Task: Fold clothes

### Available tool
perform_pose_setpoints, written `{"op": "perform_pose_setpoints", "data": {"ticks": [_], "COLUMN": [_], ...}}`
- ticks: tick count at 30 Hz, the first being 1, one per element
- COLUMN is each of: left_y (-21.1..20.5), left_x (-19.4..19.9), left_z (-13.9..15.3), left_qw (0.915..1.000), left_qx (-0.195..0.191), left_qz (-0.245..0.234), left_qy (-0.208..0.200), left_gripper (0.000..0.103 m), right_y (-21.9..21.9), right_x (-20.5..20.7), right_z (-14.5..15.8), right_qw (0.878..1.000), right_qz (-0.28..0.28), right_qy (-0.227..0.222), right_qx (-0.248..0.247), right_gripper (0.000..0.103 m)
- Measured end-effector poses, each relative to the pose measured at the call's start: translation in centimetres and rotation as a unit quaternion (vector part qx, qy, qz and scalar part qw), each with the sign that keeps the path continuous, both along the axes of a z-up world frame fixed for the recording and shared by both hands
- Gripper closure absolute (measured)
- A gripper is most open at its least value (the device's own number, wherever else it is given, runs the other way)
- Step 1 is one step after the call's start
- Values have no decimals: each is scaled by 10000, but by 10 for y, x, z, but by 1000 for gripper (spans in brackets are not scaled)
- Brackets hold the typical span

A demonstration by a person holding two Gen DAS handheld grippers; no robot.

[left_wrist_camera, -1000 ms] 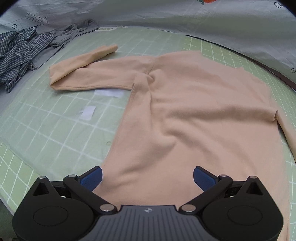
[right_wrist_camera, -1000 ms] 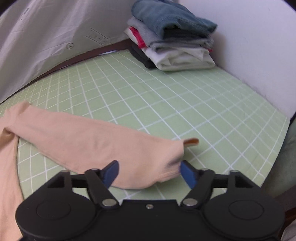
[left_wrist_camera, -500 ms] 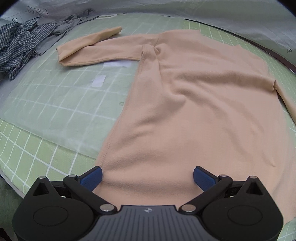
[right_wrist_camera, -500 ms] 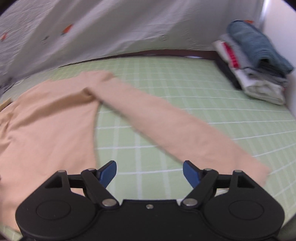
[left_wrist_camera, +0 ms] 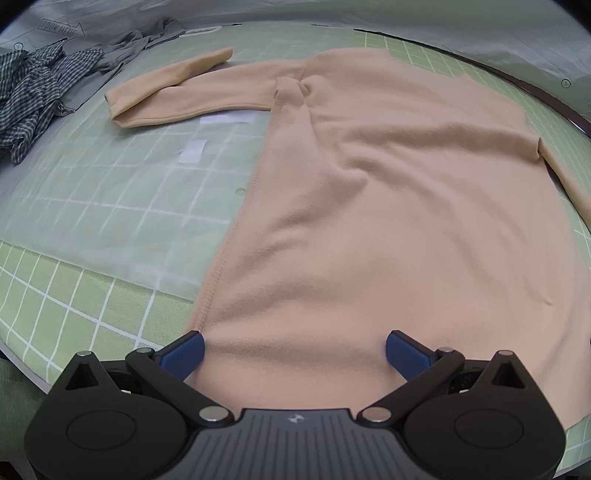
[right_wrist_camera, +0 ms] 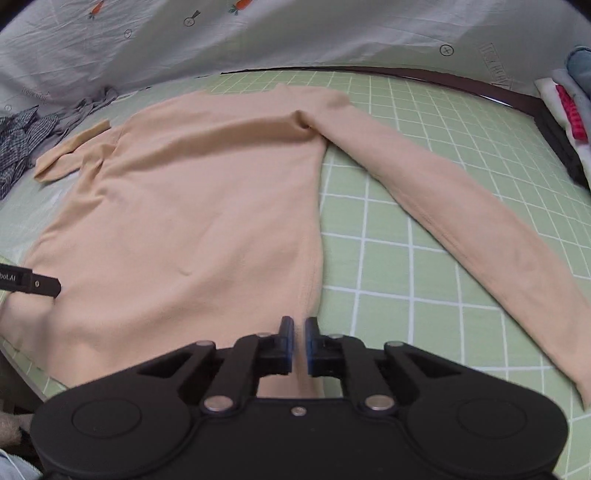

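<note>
A peach long-sleeved top (left_wrist_camera: 388,221) lies flat on the green grid mat (left_wrist_camera: 55,291), hem toward me. Its left sleeve (left_wrist_camera: 177,92) is folded back on itself. In the right wrist view the top (right_wrist_camera: 184,206) has its right sleeve (right_wrist_camera: 461,221) stretched out diagonally. My left gripper (left_wrist_camera: 293,350) is open, its blue pads straddling the hem near the left corner. At the hem's right corner, my right gripper (right_wrist_camera: 299,343) has its jaws pinched together on the fabric. The left gripper's fingertip (right_wrist_camera: 37,284) shows at the left edge of the right wrist view.
A crumpled checked shirt and grey garments (left_wrist_camera: 33,96) lie at the far left. Folded clothes (right_wrist_camera: 569,107) are stacked at the far right. A grey sheet (right_wrist_camera: 258,33) hangs behind the mat. White tape patches (left_wrist_camera: 192,151) sit left of the top. The mat's front edge is close.
My right gripper swung from the right sleeve to the hem's right corner and went from open to shut. My left gripper drew back toward the hem and stayed open.
</note>
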State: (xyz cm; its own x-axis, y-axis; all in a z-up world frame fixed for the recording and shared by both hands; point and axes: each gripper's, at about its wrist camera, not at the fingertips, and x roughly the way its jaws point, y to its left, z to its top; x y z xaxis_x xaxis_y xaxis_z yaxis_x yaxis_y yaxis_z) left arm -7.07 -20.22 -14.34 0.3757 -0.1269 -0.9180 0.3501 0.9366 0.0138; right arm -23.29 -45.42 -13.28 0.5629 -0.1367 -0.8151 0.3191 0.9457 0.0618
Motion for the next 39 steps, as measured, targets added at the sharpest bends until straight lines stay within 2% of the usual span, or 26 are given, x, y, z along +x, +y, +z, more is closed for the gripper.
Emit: {"op": "perform_pose_setpoints", "data": {"ticks": [5,9,10,13,15,17,20,28,33,36,39], "left_y": [0,-1,-1,0,4,9,16,9,3,-11,-35], "left_x": [0,-1,0,5,10,18,39,135,197,240,274], "left_z": [0,0,0,2,6,12,22,33,38,35,27], "left_qw": [10000,10000,10000,9998,9998,9998,9993,9960,9924,9928,9949], "left_qx": [0,8,13,-3,-89,-168,-219,-188,-162,-146,-203], "left_qz": [-21,-43,-54,-80,-25,74,287,543,682,601,149], "left_qy": [6,28,60,180,174,91,-126,-686,-1014,-1031,-977], "left_gripper": [0,0,0,0,0,0,0,0,1,2,8], "right_y": [10,11,9,5,-1,-8,-23,-77,-108,-122,-135], "right_x": [-21,-23,-22,-16,-8,1,25,105,170,211,250], "right_z": [3,6,7,12,17,21,24,30,27,20,11], "right_qw": [9991,9989,9988,9994,9996,9995,9991,9969,9945,9937,9937], "right_qz": [144,103,45,-95,-195,-308,-426,-566,-630,-617,-736], "right_qy": [235,333,341,253,143,56,-43,-261,-233,-139,-154], "right_qx": [329,326,340,225,164,100,-57,-484,-803,-925,-833], "right_gripper": [97,93,90,63,54,35,23,9,9,8,8]}}
